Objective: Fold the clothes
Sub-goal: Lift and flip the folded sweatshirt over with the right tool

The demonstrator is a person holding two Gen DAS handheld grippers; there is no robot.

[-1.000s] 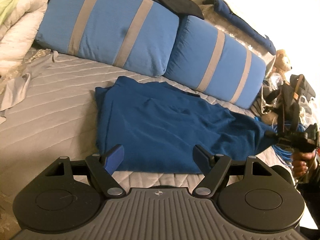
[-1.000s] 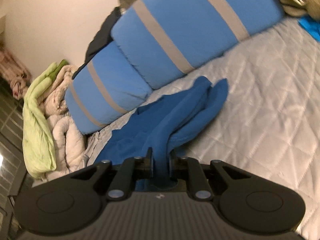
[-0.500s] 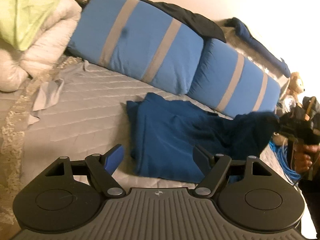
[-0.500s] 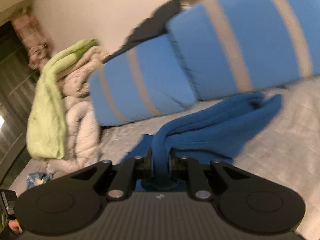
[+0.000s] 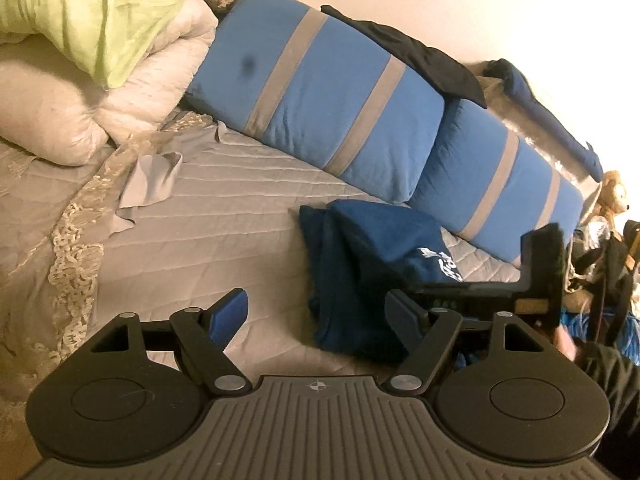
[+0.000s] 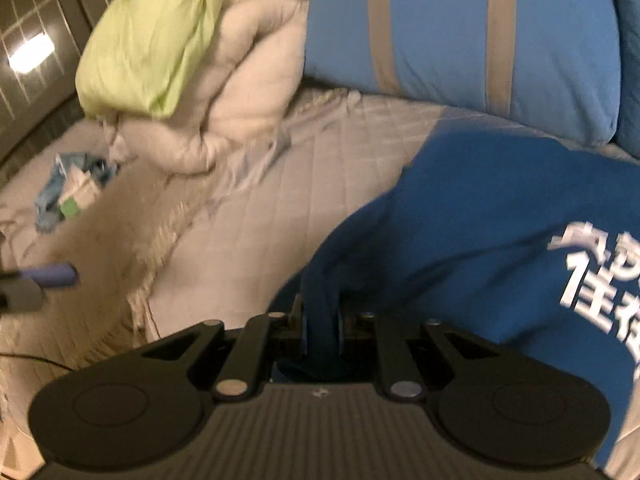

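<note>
Right gripper (image 6: 322, 326) is clamped on a bunched edge of the blue printed sweatshirt (image 5: 372, 276), carrying that side across the rest of the garment, which lies on the quilted bed (image 5: 224, 216) near its head edge, just in front of the striped blue pillows (image 5: 320, 92). Left gripper (image 5: 316, 316) hangs empty with jaws wide, beside the sweatshirt's folded edge. Step looks like a mid-fold; next, lay the carried edge flush and release.

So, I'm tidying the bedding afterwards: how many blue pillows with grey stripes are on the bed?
2. One pillow leans at the head of the bed, the second pillow right beside it, toward the teddy bear. Others may be out of view.
</note>
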